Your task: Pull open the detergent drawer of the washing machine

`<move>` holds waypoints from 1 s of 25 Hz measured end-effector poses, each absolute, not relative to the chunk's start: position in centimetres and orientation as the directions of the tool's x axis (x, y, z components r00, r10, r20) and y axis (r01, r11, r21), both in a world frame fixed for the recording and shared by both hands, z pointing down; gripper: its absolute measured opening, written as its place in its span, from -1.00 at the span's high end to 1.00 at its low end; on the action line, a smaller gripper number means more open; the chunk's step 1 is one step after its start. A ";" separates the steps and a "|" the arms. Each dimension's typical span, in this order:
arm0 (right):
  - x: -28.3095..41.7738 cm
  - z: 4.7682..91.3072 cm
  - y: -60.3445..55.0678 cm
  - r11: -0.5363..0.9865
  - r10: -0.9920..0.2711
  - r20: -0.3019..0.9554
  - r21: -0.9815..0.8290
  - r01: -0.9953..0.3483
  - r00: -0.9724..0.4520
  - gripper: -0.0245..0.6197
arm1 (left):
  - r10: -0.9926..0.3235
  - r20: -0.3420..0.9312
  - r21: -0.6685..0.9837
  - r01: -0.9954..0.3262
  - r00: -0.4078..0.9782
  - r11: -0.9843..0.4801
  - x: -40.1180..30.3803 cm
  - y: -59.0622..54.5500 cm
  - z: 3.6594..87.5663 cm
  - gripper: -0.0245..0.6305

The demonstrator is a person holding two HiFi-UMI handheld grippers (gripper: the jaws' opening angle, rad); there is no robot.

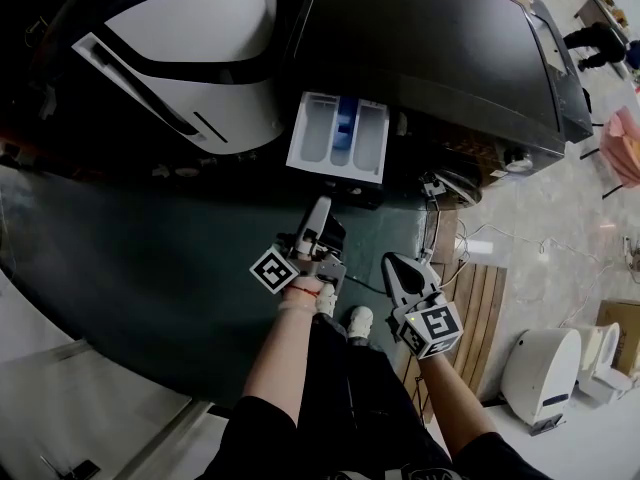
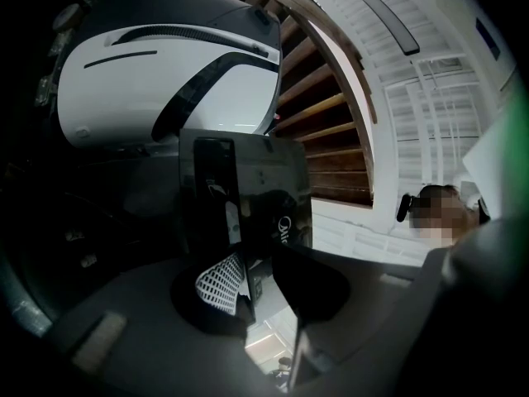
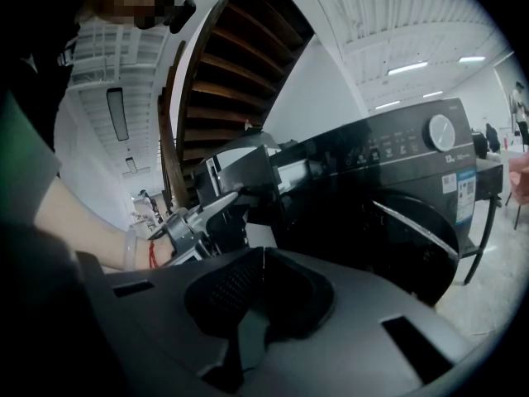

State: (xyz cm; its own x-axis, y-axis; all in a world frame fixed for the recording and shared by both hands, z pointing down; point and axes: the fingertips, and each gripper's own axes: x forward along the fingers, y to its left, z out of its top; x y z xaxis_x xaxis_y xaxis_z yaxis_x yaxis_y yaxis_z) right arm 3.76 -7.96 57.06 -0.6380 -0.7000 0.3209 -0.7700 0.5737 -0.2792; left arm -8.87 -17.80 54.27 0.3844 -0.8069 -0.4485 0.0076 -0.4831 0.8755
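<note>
The dark washing machine (image 1: pixel 430 38) (image 3: pixel 397 197) stands ahead of me. Its detergent drawer (image 1: pixel 338 136) juts out, showing white compartments and a blue insert. My left gripper (image 1: pixel 322 208) (image 2: pixel 260 292) reaches up to the drawer's dark glossy front panel (image 2: pixel 248 188) (image 3: pixel 248 168). The panel's lower edge sits between the jaws, with the meshed pad (image 2: pixel 221 284) against it. In the right gripper view the left gripper (image 3: pixel 227 198) is seen from the side, fingers on that panel. My right gripper (image 1: pixel 392 260) (image 3: pixel 260 263) hangs back, below the machine's door, shut with nothing in it.
A white rounded appliance (image 1: pixel 190 48) (image 2: pixel 165 64) stands to the left of the washer. To the lower right are a wooden slatted pallet (image 1: pixel 470 298), a loose cable (image 1: pixel 480 238) and white toilets (image 1: pixel 545 368). A wooden staircase (image 2: pixel 322 114) rises behind.
</note>
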 end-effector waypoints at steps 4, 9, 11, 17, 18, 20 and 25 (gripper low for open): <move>3.8 57.1 -7.5 0.580 -0.693 0.323 -0.281 -0.764 -0.645 0.89 | -0.812 -0.438 0.879 -0.003 0.387 -0.476 -8.9 -17.5 54.4 0.64; 3.8 57.1 -7.2 0.594 -0.684 0.318 -0.280 -0.754 -0.656 0.89 | -0.817 -0.426 0.883 -0.020 0.388 -0.469 -8.9 -17.5 54.3 0.65; 3.8 57.1 -7.2 0.598 -0.682 0.315 -0.280 -0.751 -0.660 0.89 | -0.823 -0.413 0.888 -0.029 0.390 -0.460 -8.9 -17.4 54.5 0.67; 4.1 57.2 -7.1 0.606 -0.678 0.310 -0.278 -0.745 -0.667 0.89 | -0.853 -0.376 0.899 -0.082 0.362 -0.431 -9.8 -16.1 56.1 0.87; 4.1 57.2 -7.1 0.608 -0.677 0.309 -0.277 -0.744 -0.668 0.89 | -0.856 -0.375 0.899 -0.083 0.355 -0.429 -10.0 -15.9 56.2 0.87; 4.2 57.0 -7.2 0.610 -0.676 0.306 -0.278 -0.742 -0.670 0.89 | -0.863 -0.363 0.902 -0.098 0.350 -0.420 -10.3 -15.5 56.5 0.90; 4.4 56.6 -7.5 0.612 -0.682 0.290 -0.278 -0.741 -0.672 0.89 | -0.881 -0.233 0.862 -0.331 0.412 -0.383 -10.7 -14.9 56.8 0.90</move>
State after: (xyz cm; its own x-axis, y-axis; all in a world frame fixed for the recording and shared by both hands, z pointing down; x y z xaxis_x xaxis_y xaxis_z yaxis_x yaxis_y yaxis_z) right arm 4.41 -7.50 56.61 -0.6719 -0.6817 0.2896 -0.7405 0.6116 -0.2785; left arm -10.71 -14.88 56.77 0.4116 -0.8809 -0.2335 -0.3311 -0.3832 0.8623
